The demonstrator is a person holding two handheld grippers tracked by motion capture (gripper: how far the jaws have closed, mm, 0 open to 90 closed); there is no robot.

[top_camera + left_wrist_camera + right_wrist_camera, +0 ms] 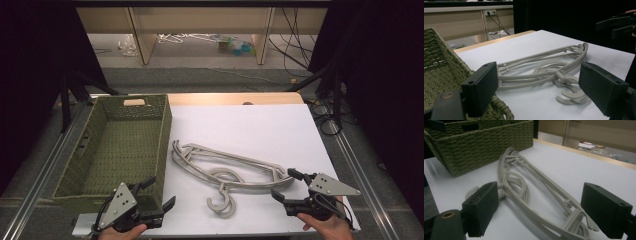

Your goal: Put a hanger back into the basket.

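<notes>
A stack of grey plastic clothes hangers lies flat on the white tabletop, hooks toward the near edge. The hangers lie ahead of my left gripper, and the hangers run between and beyond the right one's jaws. My left gripper hovers at the near left by the basket's front corner, open with nothing in it. At the near right, my right gripper is open too, its tips just short of the hangers' right end. An olive woven basket stands empty on the left.
The white table surface extends beyond the hangers to a wooden far edge. Metal rails run along both table sides. Dark curtains flank the scene, and cables and clutter lie on the floor beyond.
</notes>
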